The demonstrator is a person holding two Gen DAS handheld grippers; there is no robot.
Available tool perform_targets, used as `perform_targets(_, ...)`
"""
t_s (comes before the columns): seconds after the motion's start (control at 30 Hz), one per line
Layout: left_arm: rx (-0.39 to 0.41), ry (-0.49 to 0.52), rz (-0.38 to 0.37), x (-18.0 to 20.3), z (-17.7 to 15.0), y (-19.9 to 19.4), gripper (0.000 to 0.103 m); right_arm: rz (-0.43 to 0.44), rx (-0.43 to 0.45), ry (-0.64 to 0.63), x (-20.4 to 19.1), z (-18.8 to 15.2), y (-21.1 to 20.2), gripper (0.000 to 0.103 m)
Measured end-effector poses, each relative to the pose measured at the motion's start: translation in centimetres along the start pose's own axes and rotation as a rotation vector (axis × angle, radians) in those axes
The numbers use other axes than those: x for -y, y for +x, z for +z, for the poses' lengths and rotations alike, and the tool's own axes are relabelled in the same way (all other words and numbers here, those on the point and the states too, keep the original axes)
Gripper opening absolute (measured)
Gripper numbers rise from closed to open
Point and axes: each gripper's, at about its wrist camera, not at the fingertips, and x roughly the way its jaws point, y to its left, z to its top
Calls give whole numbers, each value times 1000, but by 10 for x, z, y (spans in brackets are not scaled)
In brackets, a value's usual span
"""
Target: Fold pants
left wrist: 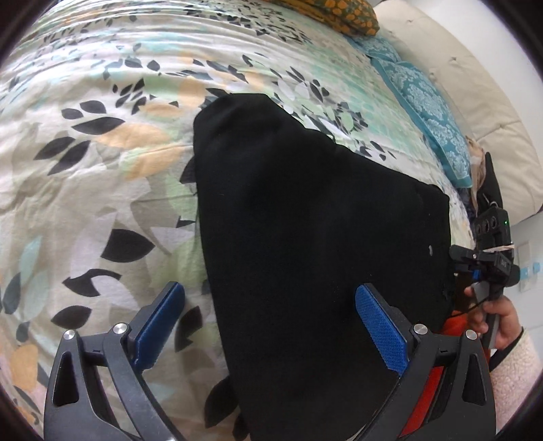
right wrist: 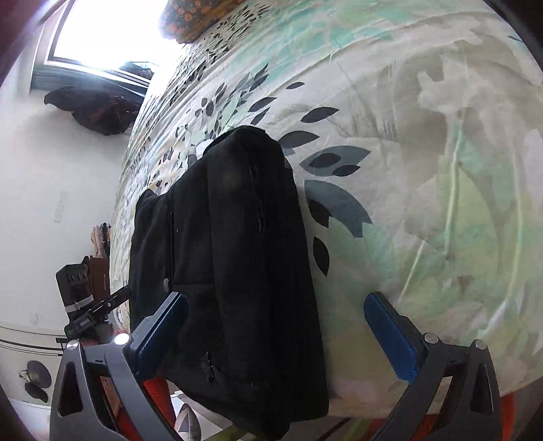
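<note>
nearest, the left tongs and right tongs both gape wide, gripping nothing. between their blue pads the black pants lie folded on the leaf-print bed. farther off sit a teal pillow and orange pillow.

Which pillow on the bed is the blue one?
The blue patterned pillow along the bed's right edge; the other pillow, at the top, is dark green with orange dots.

Matt black cloth pants, wrinkled printed cotton bedspread, ribbed blue plastic pads, matt black plastic left tool
</note>
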Motion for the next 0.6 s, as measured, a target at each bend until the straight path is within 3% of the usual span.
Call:
perform_targets(0.07, -16, 32, 0, 7, -1, 6, 101, 79, -15, -15, -3, 1, 7, 100)
perform_targets(0.1, -23, 46, -6, 10, -2, 7, 99, 144, -43, -4, -3, 0, 12, 89)
perform_targets(0.13, -30, 58, -27, 12, -2, 6, 96, 178, -82, -4, -5, -1, 18, 89)
perform_targets(0.2, -21, 73, 13, 15, -4, 3, 61, 104, -120, -71, -13, -4, 26, 74)
perform_targets(0.23, -12, 66, 10, 13, -3, -1, 51, 94, -124, -74, -13, -4, 27, 59)
perform_targets(0.27, 2, 42, -10, 10, -1, -8, 32, 115, -121, -56, -13, -3, 26, 52)
perform_targets(0.3, 13, 16, -32, 8, 0, -16, 22, 145, -107, -47, -14, -3, 23, 45)
perform_targets(0.43, 75, 57, -36, 24, -1, -48, 19, 173, -55, -95, -35, -11, 7, 37)
perform_targets(0.6, 155, 53, -53, 27, 5, -92, 17, 232, -8, -158, -81, -18, -12, 36)
